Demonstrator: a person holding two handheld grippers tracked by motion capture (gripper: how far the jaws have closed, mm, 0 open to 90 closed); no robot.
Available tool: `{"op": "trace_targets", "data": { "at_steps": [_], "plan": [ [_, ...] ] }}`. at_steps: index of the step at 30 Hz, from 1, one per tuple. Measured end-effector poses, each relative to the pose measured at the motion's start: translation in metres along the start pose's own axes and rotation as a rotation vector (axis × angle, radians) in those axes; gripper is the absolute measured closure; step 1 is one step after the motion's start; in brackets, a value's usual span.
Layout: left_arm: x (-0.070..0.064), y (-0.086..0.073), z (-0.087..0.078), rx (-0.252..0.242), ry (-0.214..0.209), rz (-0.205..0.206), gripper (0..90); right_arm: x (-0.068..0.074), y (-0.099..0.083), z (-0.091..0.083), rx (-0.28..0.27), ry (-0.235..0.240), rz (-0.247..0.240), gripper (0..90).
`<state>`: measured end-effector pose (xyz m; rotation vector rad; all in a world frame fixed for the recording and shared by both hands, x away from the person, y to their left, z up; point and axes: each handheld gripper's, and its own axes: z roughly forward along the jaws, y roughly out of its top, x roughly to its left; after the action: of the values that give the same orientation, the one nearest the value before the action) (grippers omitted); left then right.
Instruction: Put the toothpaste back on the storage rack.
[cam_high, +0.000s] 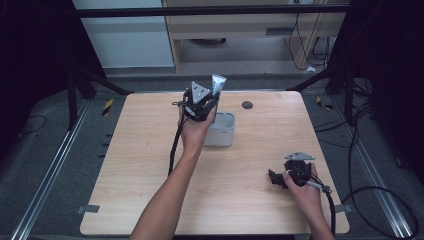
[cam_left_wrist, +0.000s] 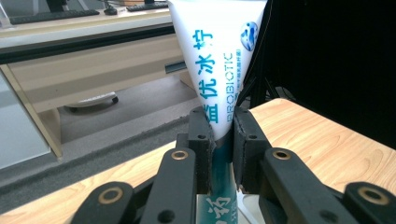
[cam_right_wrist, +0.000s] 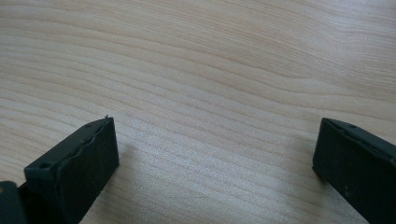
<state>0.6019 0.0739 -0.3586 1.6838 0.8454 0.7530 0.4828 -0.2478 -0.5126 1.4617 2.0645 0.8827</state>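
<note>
- Tube (cam_left_wrist: 215, 70): white toothpaste-style tube, long axis near vertical, flat crimped end up, teal lower part pointing down toward the grey container (cam_high: 223, 131).
- We hold it in the left gripper (cam_high: 204, 102), raised above the table (cam_high: 150, 165) at the container's left rim; in the high view the tube's top (cam_high: 218, 84) sticks out above the gripper.
- Left gripper view: both black jaws are pressed against the tube's sides, clamped around the band where white print meets teal.
- Blue lettering runs along the tube's length; "PROBIOTIC" is readable, the smaller print is not.
- Tube's top edge is cut off by the upper frame border in the left gripper view; its bottom end is hidden behind the jaws and linkage, so we can't tell whether it touches the container.
- Container interior is mostly blocked by our left hand (cam_high: 194, 132) in the high view.
- Right gripper (cam_high: 278, 178): low over the table near its right front corner, well apart from the container, pointing left.
- Right gripper view: jaws stand wide apart, only bare wood grain between them; whether they touch the surface is unclear.
</note>
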Motion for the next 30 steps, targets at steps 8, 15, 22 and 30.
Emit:
{"op": "trace_targets", "data": {
  "at_steps": [8, 15, 22, 30],
  "plan": [
    [0.0, -0.012, 0.002, 0.023, 0.003, 0.003, 79.1, 0.0, 0.0, 0.0, 0.0, 0.001, 0.0, 0.6],
    [0.0, -0.019, 0.003, 0.032, -0.003, 0.003, 79.1, 0.0, 0.0, 0.0, 0.0, 0.001, 0.0, 0.6],
    [0.0, -0.026, 0.003, 0.042, -0.001, 0.002, 79.1, 0.0, 0.0, 0.0, 0.0, 0.001, 0.0, 0.6],
    [0.002, -0.031, 0.002, 0.05, 0.0, 0.002, 79.1, 0.0, 0.0, 0.0, 0.0, 0.001, -0.001, 0.6]
  ]
}}
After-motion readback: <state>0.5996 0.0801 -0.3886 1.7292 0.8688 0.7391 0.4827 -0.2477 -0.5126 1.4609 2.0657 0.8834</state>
